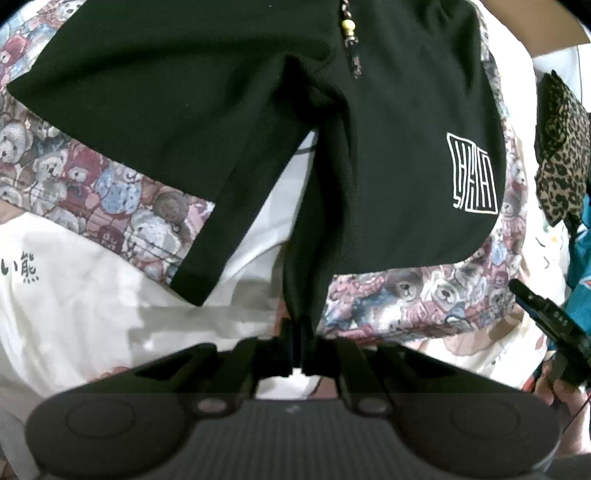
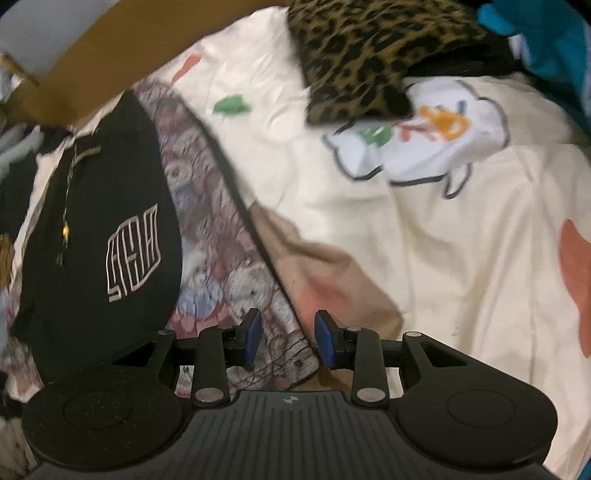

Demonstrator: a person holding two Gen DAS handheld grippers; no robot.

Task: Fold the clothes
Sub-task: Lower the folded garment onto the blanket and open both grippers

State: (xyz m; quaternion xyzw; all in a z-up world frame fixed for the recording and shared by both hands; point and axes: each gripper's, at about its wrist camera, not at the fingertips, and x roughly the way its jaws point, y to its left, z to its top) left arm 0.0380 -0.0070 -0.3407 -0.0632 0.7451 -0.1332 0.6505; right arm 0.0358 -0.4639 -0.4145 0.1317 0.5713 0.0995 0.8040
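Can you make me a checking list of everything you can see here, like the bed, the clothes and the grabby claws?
Surface: cream bedspread with cartoon prints.
Job's things: black shirt with a white logo, lying on a teddy-bear print cloth.
Clutter: leopard-print cloth; teal fabric; white garment with dark writing.
Grippers: left gripper shut on the black shirt's edge; right gripper open, above the teddy-bear print cloth's edge.
Cables: nothing seen.
Surroundings: brown board behind the bed.

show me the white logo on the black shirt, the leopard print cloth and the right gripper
white logo (image 1: 472, 173), left wrist view, middle of print
leopard print cloth (image 2: 369, 55), right wrist view, its centre
right gripper (image 2: 288, 339), right wrist view, between blue fingers
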